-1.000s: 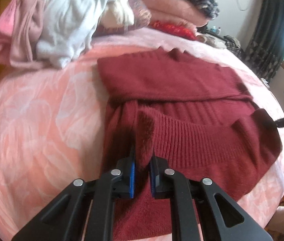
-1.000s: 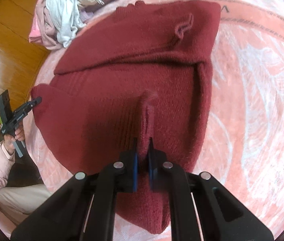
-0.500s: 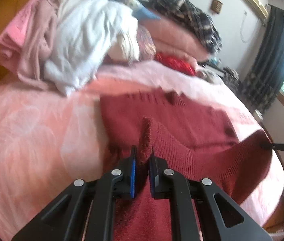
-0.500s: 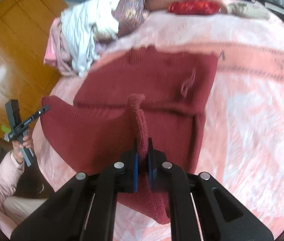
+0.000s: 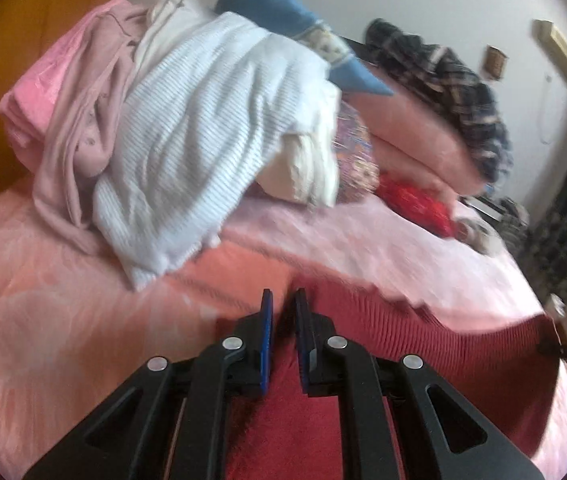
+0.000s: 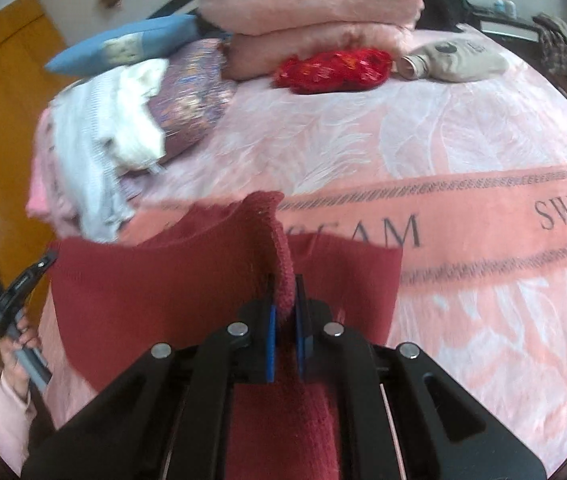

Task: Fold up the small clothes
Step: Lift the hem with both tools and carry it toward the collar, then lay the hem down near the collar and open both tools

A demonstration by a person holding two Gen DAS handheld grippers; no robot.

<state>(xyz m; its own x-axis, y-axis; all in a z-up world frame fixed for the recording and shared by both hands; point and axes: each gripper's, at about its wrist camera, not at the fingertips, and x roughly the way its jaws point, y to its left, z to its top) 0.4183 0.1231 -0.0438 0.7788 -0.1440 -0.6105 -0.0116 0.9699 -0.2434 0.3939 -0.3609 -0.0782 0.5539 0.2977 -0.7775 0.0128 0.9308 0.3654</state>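
Observation:
A dark red knit sweater [image 5: 423, 340] lies on the pink bedspread [image 5: 63, 320]. My left gripper [image 5: 283, 320] is shut on a pinch of its near edge, raised off the bed. In the right wrist view my right gripper [image 6: 283, 312] is shut on an upright fold of the same sweater [image 6: 163, 280], also lifted. The cloth stretches taut between the two grips. The left gripper [image 6: 51, 258] shows at the sweater's left corner, held by a hand [image 6: 23, 332]. The right gripper's tip [image 5: 553, 348] shows at the sweater's right corner. The part under the lifted edge is hidden.
A heap of clothes sits close ahead: a white knit [image 5: 203, 140] and a pink garment [image 5: 75, 100]. Behind lie a blue pillow [image 6: 131, 44], stacked pink blankets [image 6: 311, 16], a red item [image 6: 331, 68] and a plaid cloth [image 5: 455, 80]. Bare bedspread [image 6: 463, 140] extends right.
Both grippers rose and carried the sweater's near edge forward over its body toward the clothes heap. Less of the flat sweater shows. Both stayed shut on the cloth.

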